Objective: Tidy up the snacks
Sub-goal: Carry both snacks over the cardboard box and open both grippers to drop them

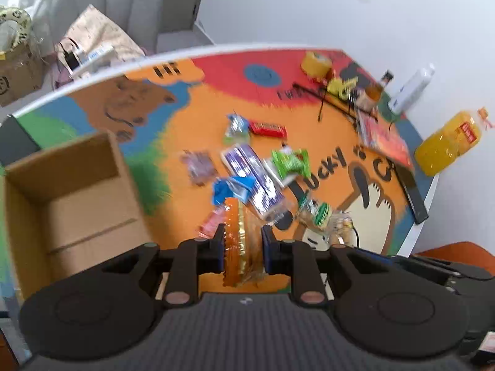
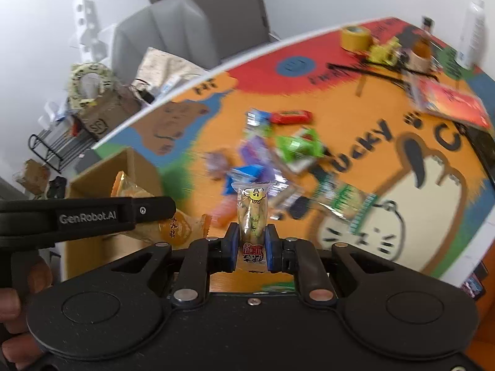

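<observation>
both grippers are loaded, which fits a sorting job where each hand carries 1 packet at a time toward the cardboard box (image 1: 71,198). the left gripper (image 1: 243,241) has its jaws clamped on an orange snack packet (image 1: 235,235) with a crimped edge, held edge-on so the thin seam sits between the pads. in the right wrist view that same packet (image 2: 173,225) hangs at the near side of the box, apparently so it can be let go inside; whether it is over the opening or just in front of it i cannot tell.

the right gripper (image 2: 252,244) is closed on a small clear-wrapped yellow snack (image 2: 252,213) with a cartoon face, pinched near its lower end so it stands upright above the pads, clear of the table.

the rest of the snacks lie loose in a heap near the middle of the colourful table mat (image 1: 324,130): a purple packet (image 1: 253,179), a green packet (image 1: 290,162), a blue packet (image 1: 232,187) and a red bar (image 1: 267,129) farther back. the box stands open at the left of the heap with nothing seen on its floor, so most of the sorting looks still ahead.
</observation>
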`<state>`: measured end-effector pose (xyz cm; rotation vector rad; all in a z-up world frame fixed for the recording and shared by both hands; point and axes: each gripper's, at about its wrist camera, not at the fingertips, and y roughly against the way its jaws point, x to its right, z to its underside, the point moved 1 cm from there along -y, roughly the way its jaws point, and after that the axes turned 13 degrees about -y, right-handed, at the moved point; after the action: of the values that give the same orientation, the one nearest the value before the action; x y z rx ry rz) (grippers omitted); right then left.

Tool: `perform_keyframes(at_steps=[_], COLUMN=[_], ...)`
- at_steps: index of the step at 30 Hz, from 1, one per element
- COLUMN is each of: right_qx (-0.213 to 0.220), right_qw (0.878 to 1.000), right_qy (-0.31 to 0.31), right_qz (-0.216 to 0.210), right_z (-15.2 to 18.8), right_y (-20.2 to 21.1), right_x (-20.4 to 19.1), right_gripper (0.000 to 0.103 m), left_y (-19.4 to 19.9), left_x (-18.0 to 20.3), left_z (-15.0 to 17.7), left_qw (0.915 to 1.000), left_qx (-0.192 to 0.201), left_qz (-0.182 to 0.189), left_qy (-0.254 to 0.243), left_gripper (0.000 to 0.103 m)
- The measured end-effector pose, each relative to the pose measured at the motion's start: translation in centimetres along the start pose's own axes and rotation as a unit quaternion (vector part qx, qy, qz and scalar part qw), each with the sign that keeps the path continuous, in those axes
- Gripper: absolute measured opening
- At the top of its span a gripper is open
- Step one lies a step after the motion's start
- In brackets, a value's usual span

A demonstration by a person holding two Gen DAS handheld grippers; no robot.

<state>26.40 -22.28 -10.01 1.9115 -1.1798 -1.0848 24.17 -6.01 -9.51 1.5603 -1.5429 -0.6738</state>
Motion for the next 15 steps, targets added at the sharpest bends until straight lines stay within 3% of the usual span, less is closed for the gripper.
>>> perform_keyframes(at_steps=[6, 15], right_qx=[0.004, 0.004], right_qw=[0.999, 0.997], right_qy=[0.026, 0.057], right_qz=[-0.03, -0.052], right_z=[0.8, 2.2], right_y=[0.4, 0.0], right_x=[-4.7, -9.4], right_gripper=[0.016, 0.016], left_y=[4.2, 7.5], left_x=[-3.5, -8.5], left_z=[0.6, 2.8], left_qw=[0.9991, 0.9967], left_qx=[0.027, 0.038], left_qz=[-0.025, -0.05], left_qy=[0.019, 0.052], left_gripper=[0.021, 0.021])
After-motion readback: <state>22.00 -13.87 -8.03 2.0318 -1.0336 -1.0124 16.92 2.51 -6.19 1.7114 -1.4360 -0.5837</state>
